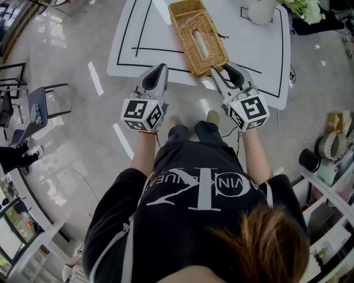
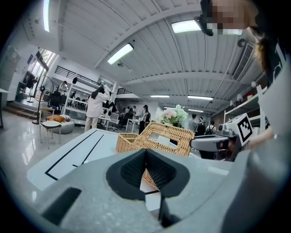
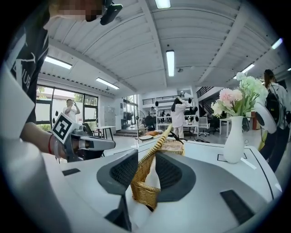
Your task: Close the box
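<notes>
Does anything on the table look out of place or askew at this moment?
Yes. The wicker lid sits tilted on the wicker box, not flat and closed; the right gripper view shows one edge raised. The box also lies askew to the black lines on the table.

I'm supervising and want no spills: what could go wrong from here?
The wicker box sits at the near edge of the table; a shove from the right claw, whose open jaws stand at its corner, could slide or tip it. The raised lid may snag on a jaw. The left claw, shut and off the box, gives no bracing.
</notes>
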Motion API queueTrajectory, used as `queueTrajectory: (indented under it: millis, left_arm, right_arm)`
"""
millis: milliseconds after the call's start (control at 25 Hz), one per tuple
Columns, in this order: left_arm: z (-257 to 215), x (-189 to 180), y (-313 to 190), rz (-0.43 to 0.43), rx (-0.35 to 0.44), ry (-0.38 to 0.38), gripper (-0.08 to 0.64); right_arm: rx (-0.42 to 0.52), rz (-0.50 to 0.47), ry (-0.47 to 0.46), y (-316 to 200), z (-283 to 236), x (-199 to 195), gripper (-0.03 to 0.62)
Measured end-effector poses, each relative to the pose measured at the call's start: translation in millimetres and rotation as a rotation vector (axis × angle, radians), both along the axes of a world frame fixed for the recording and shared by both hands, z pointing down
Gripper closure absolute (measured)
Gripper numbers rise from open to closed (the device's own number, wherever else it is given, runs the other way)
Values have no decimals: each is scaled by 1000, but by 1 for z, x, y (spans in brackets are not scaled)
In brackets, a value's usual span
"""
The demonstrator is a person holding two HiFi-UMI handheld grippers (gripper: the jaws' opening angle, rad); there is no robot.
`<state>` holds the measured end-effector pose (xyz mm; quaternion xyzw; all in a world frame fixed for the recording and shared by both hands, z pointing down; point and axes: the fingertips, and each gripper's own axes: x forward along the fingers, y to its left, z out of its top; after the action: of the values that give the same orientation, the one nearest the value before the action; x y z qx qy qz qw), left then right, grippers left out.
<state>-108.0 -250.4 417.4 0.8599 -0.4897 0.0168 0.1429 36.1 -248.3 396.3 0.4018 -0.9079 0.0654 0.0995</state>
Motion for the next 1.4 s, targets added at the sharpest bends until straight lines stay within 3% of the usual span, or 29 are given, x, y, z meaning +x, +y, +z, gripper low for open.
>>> queueTrajectory:
  millis: [600, 960, 1400]
  left_arm:
    - [-6, 6, -12, -21, 3, -11, 549]
    - [-5, 21, -16, 4, 1, -21, 549]
    - [-7, 26, -14, 13, 4, -18, 549]
  right_arm:
    - [-134, -9, -65, -4, 27, 19, 442]
    - [-133, -9, 66, -2, 43, 29, 426]
    - [-149, 4, 106, 5, 55, 39, 428]
